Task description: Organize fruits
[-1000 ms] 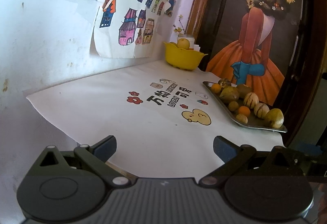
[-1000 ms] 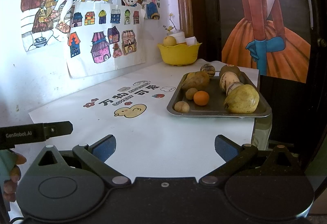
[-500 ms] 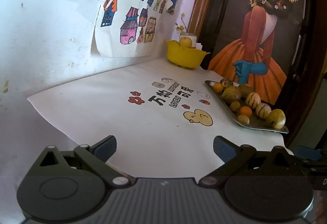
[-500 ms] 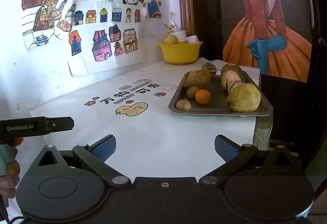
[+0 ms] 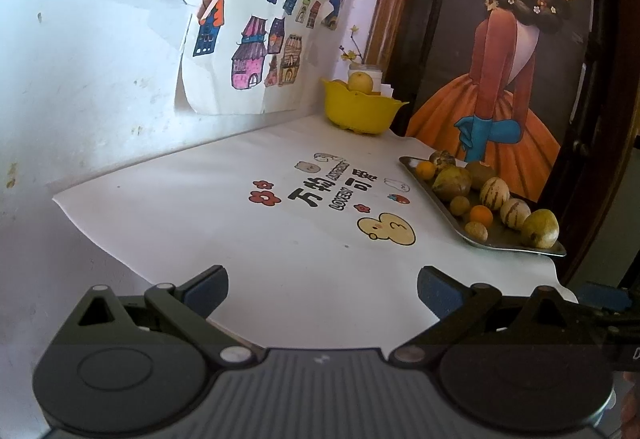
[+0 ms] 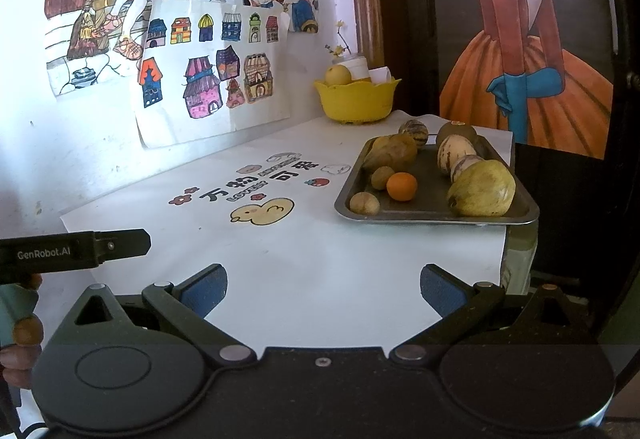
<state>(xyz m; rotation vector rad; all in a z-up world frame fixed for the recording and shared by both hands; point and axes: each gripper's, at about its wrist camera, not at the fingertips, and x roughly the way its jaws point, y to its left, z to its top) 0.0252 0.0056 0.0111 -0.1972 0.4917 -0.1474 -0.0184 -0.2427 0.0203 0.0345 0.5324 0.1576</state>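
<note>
Two grippers, both with fingers spread wide and pinching nothing: left gripper (image 5: pixel 322 285), right gripper (image 6: pixel 323 285), each held low over the near edge of the tabletop (image 5: pixel 224 223). Change over the last second: small. In the left view the bowl (image 5: pixel 358 111) and tray (image 5: pixel 516 239) have shrunk slightly and slid rightward, so that gripper has eased back or turned a little; in the right view the scene sits almost as it did, tray marginally further off. No fruit has shifted. Judgement: no grasp under way, both tools standing off. Fruit positions: one yellow fruit (image 6: pixel 338 75) in the bowl at the far corner; the rest on the tray at the right edge, including an orange (image 6: pixel 401 186) and a large pear-like fruit (image 6: pixel 482 189). This layout fits sorting into the bowl barely started, or unloading onto the tray nearly finished. Hidden: the bowl's inside below the rim; fruit at the tray's back overlap, count uncertain; the left gripper shows in the right view only as a side bar.
</note>
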